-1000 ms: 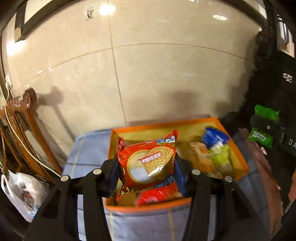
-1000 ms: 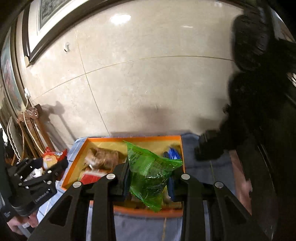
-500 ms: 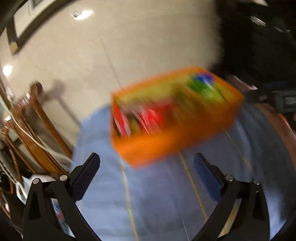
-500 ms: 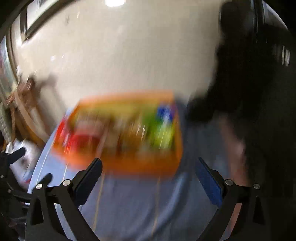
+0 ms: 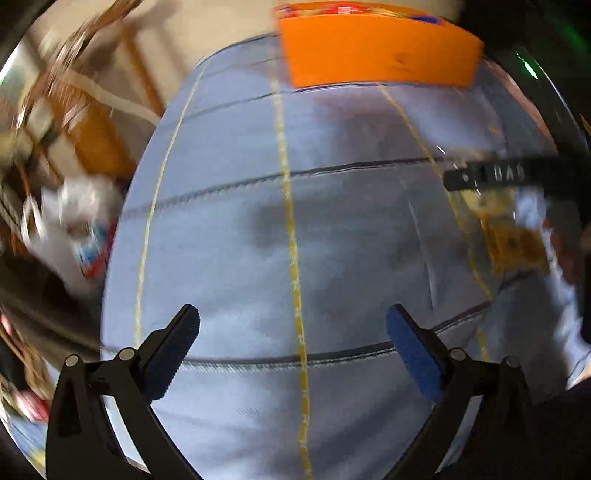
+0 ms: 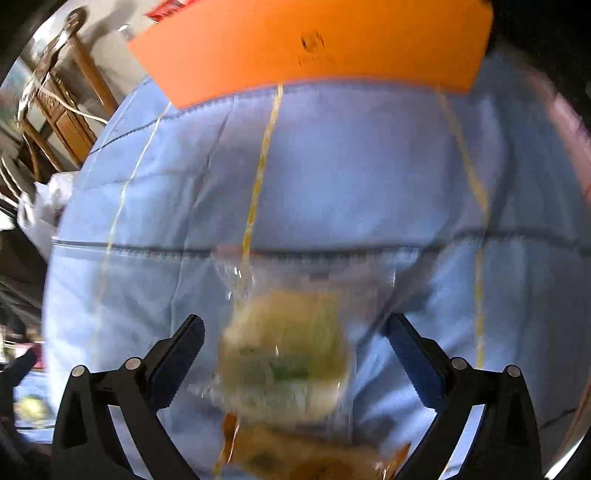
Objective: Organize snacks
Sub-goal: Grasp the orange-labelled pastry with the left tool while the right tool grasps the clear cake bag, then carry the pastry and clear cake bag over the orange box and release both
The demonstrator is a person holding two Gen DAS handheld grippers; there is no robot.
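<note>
Both grippers were spread wide and held nothing: my left gripper (image 5: pixel 292 334) over bare blue quilted cloth (image 5: pixel 332 229), my right gripper (image 6: pixel 294 336) framing a blurred clear-wrapped snack packet (image 6: pixel 284 354) lying on that cloth. Beyond stood the orange snack box (image 6: pixel 317 48), red packets showing above its rim.

Blue quilted cloth (image 5: pixel 258 229) with yellow (image 5: pixel 291 236) and dark stitch lines covers the counter. Wooden chair (image 6: pixel 62 107) at left past the cloth edge, white cable (image 6: pixel 79 110) draped over it. White plastic bag (image 5: pixel 70 221) lower left beside the cloth, blurred. Beige tile wall (image 5: pixel 207 33) behind.
</note>
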